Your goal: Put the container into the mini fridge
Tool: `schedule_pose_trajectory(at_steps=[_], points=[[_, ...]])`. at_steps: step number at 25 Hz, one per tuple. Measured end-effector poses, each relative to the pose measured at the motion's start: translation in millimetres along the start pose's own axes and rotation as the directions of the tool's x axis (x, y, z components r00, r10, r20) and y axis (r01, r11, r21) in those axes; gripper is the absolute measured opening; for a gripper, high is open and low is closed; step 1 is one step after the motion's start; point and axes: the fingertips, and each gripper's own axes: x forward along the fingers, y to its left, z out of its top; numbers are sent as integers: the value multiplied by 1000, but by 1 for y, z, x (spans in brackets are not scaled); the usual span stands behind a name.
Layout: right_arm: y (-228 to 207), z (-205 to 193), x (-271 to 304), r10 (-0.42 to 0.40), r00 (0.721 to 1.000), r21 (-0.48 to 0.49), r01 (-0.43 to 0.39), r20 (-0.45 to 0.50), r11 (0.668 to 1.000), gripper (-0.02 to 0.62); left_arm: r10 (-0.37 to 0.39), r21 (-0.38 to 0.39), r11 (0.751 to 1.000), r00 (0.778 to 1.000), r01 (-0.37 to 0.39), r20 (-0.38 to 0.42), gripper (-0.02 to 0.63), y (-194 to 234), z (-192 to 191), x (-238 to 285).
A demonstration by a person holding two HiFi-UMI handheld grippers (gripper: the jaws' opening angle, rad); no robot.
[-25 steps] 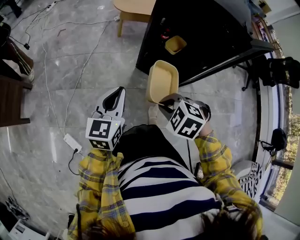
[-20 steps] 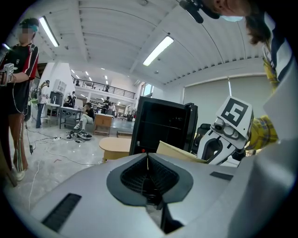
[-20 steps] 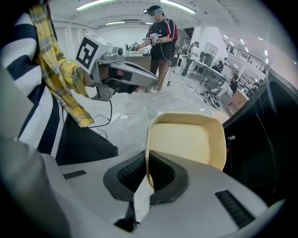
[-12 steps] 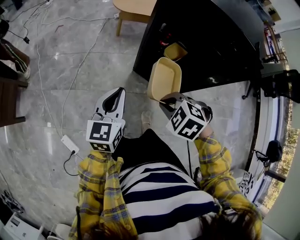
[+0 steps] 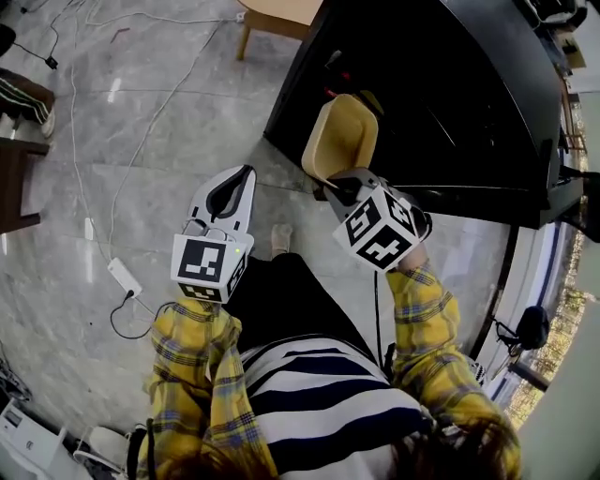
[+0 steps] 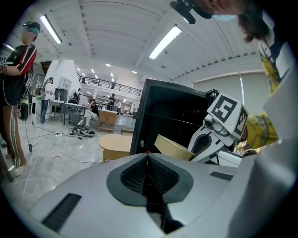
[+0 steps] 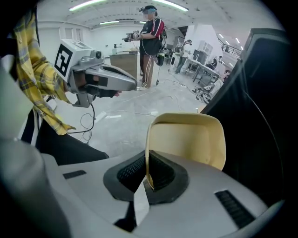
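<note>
Pale yellow container (image 5: 343, 137), shallow and round-cornered, held in the air on edge, hollow side turned back toward the person; pinched by its near rim in the right gripper (image 5: 330, 186), jaws pressed onto the thin wall from both sides, clearly seen in the right gripper view; not resting on any surface. Seen from the head view, set against the lower front corner of the black mini fridge (image 5: 441, 89); from the right gripper view, just beside the fridge's dark edge; whether already past the opening, not possible to tell. Behind the jaws, the marker cube of that gripper, then a yellow plaid sleeve (image 5: 422, 319) running back to the shoulder.

To the left, the left gripper (image 5: 240, 176), well apart from the container and level with the right one; jaws pressed together with nothing between them, dark ribbed pads meeting along one line in the left gripper view; pointed toward the fridge, with a dark interior and a shelf line visible there. Another plaid sleeve behind its cube; a black and white striped top (image 5: 323, 394) between the two arms.

Below, pale grey marbled floor (image 5: 141, 141); a white power strip (image 5: 122, 277) with a thin cable trailing beside the left arm; a light wooden stool (image 5: 277, 13) near the fridge's far corner. Farther off in the gripper views, a bright hall with strip lights, desks, and other people, one standing (image 7: 150, 44) in a red and black top.
</note>
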Motion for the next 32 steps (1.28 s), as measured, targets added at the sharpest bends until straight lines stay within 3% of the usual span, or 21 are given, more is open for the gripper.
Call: schedule_pose_trajectory(at_steps=[7, 15, 23, 32], points=[[-58, 2, 25, -56, 998, 33, 56, 8, 998, 29, 28, -21, 999, 1000, -28, 0, 18, 12, -3, 36], [-94, 9, 44, -84, 996, 59, 84, -6, 995, 29, 37, -37, 999, 999, -37, 10, 18, 21, -10, 67], [-145, 17, 55, -206, 977, 55, 208, -46, 977, 29, 39, -58, 998, 999, -37, 24, 18, 30, -14, 98], [-186, 16, 69, -278, 958, 85, 283, -64, 955, 29, 38, -71, 997, 999, -35, 35, 18, 31, -19, 129]])
